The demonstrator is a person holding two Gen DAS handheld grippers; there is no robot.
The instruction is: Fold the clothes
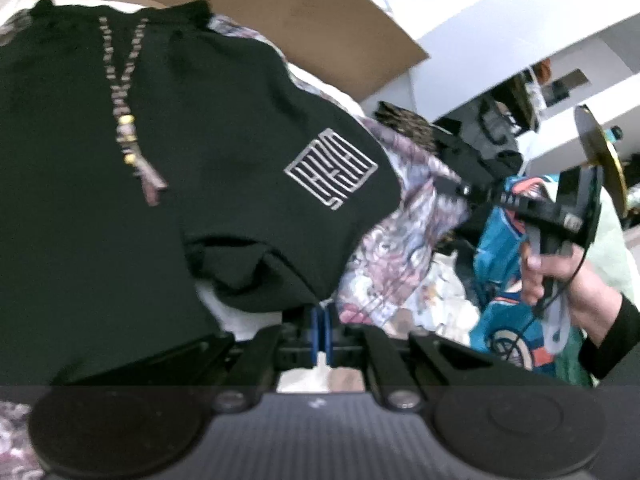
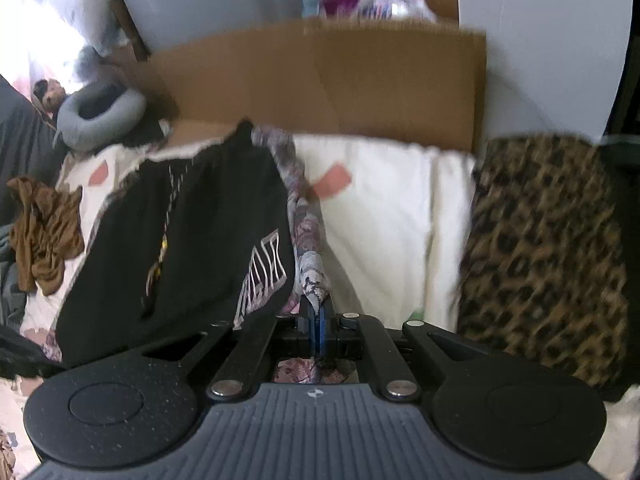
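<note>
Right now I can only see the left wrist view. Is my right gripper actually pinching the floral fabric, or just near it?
Observer: Pinching it. In the right wrist view the right gripper is shut on a fold of the floral fabric, which runs up from its tips beside the black garment.
Operator: Anything lying on the other side of that garment?
Observer: Yes, a crumpled brown cloth lies to its left, near the picture's edge.
Operator: Anything else over there?
Observer: A grey neck pillow sits behind the brown cloth, next to the cardboard.
</note>
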